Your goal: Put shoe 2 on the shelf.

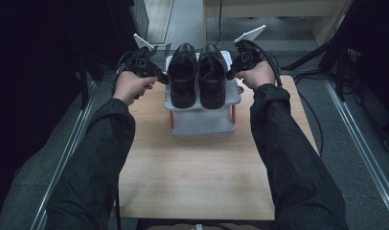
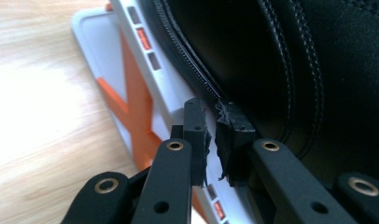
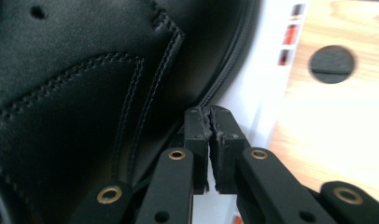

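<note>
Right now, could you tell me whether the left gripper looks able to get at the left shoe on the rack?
Probably yes. The left gripper sits right at the left shoe's outer side above the white rack, with nothing between them; but its jaws are shut, so they would need opening to grasp it.

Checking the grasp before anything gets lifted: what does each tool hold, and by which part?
Nothing visible. The left tool is shut at the left shoe's sole edge, the right tool at the right shoe's sole edge; no material shows between the jaws.
</note>
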The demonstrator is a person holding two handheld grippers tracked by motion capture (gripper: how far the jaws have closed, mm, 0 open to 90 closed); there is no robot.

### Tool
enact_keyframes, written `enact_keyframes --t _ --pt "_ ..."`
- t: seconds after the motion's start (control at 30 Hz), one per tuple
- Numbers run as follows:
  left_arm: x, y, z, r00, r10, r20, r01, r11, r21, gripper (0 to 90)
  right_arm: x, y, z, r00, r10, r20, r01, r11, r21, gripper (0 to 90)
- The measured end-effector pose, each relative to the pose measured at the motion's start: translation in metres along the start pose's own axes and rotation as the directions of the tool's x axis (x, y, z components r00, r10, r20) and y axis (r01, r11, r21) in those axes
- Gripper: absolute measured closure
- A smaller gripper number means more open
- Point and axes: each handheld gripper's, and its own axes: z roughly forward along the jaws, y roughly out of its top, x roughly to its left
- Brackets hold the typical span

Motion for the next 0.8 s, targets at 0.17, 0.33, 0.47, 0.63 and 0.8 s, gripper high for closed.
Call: enact_keyframes --t 0.17,0.33,0.47,0.63,0.8 --pt "-0.001 0.0 -0.001 1.0 0.005 -0.008 -0.005 1.0 0.003 82.1 0.003 -0.001 0.001 0.9999 -0.015 0.005 0.015 1.0 -0.001 85.5" --pt "-0.002 0.0 -0.001 0.9998 0.007 -0.016 -0.007 1.0 0.002 81.6 0.001 -0.002 0.001 0.9999 -0.01 -0.001 0.01 1.0 -0.007 84.7" --pt "-0.002 0.0 -0.001 0.9997 0.004 -0.025 -0.004 1.0 0.002 79.1 0.0 -0.002 0.001 1.0 -0.009 -0.005 0.008 1.0 -0.012 82.2" --pt "-0.002 -0.004 -0.002 0.9967 0.019 -0.079 -0.017 0.9995 0.026 72.9 -0.001 -0.004 -0.003 0.9996 -0.024 -0.014 0.024 1.0 -0.012 79.3" --pt "-0.001 -0.01 -0.013 0.9968 0.029 -0.074 -0.028 0.9995 0.014 70.8 -0.005 -0.008 -0.015 0.9991 -0.041 -0.011 0.041 0.999 -0.015 77.9"
